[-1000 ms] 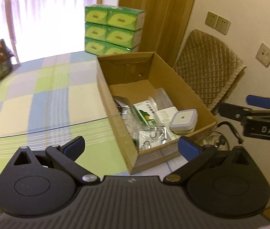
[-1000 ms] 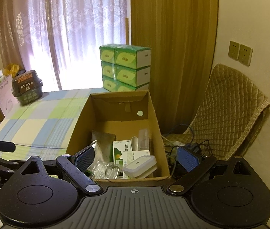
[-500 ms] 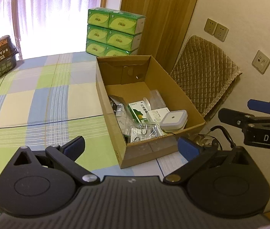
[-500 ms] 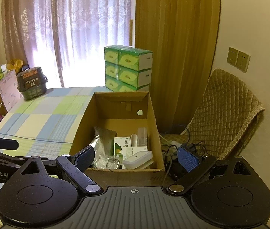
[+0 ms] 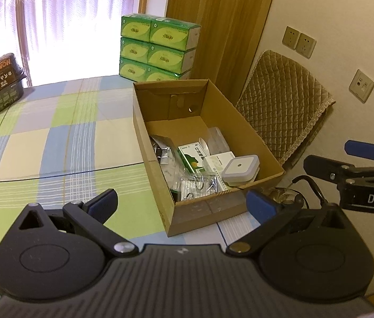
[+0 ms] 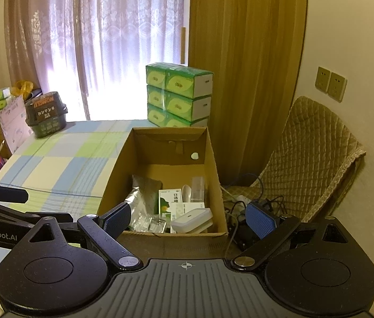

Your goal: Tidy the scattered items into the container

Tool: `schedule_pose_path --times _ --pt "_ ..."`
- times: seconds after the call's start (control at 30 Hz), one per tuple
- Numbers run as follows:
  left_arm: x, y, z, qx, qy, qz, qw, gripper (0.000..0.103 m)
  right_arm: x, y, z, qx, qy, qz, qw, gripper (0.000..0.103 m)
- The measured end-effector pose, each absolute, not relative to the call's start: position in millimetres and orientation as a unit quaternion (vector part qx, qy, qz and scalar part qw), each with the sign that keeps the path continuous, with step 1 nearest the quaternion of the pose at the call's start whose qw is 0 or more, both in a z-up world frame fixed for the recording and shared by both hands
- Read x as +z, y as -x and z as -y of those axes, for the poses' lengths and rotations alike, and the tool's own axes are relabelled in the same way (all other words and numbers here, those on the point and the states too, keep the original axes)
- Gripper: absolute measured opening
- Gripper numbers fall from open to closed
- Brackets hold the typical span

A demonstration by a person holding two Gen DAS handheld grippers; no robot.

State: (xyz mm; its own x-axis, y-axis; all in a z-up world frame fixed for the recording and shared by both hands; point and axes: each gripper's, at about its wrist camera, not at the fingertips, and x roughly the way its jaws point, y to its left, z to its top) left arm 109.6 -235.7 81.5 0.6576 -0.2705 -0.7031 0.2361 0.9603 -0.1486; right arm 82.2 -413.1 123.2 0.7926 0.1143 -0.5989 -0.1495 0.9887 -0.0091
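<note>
— Cardboard is what everything is placed against: how is the cardboard box set on the checked tablecloth?

— It is stood at the cloth's right edge, open at the top. Far to its left a dark tub is seen; behind it green tissue packs are stacked.

— And the scattered items?

— All are found inside the box, toward its near end. A silver foil pouch is laid at the left, a green and white carton beside it, clear blister packs in front, and a white square device at the right, resting on a white packet.

— The grippers?

— The left gripper is held before the box, fingers spread wide, nothing between them. The right gripper is held before the box's near wall, likewise released and empty. To the box's right a quilted chair is seen.
</note>
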Motion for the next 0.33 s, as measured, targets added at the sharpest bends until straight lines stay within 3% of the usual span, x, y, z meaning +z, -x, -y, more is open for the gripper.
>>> schedule_pose_path --times 0.33 --pt "76.4 -109.9 234.2 -0.145 0.019 -0.388 0.91 0.102 119.2 -84.2 414.7 0.07 0.027 -0.321 0.944 0.098"
